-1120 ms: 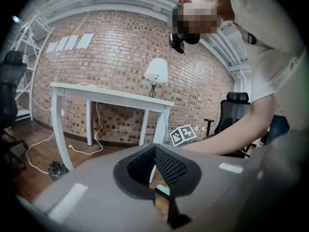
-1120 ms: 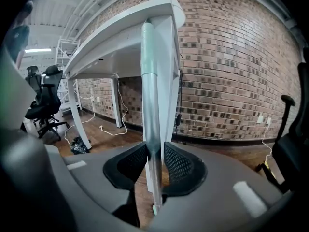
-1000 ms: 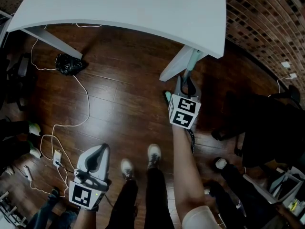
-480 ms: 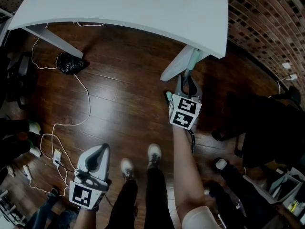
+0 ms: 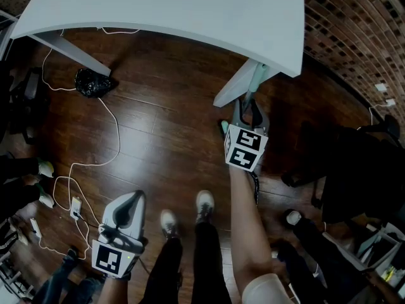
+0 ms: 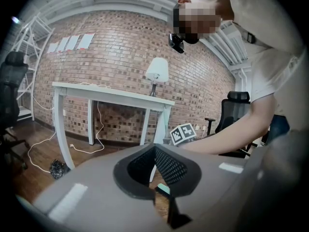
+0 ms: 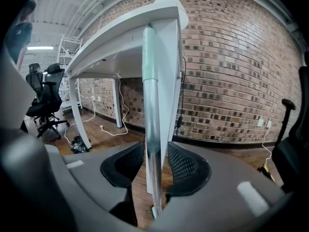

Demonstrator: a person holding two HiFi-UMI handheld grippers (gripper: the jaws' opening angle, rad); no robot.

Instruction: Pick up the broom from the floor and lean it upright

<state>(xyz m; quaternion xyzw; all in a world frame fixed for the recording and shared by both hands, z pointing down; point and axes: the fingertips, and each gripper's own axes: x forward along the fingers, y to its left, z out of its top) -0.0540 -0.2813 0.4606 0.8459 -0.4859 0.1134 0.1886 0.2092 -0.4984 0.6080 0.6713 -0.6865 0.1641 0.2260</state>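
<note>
In your head view, the broom with the pale mint-green and silver metal handle is off the dark wooden plank floor. It stands close to upright, its top resting against the edge of the white curved-top table beside the slanted white table leg. Your right gripper sits at the handle, while your left gripper hangs beside your left shoe, well apart from the broom. In the left gripper view, that gripper's dark ribbed pads meet at their tips with nothing between them, and the table stands well ahead of it. In the right gripper view, the handle runs straight up between the jaws, its long axis vertical and square across them. Those jaws are opening, and a gap shows on the handle's right side, so I judge the pads are not pressing on it. The lean looks done. Draw your right gripper straight back along its own line, so neither pad nudges the handle sideways along the table's rim.
</note>
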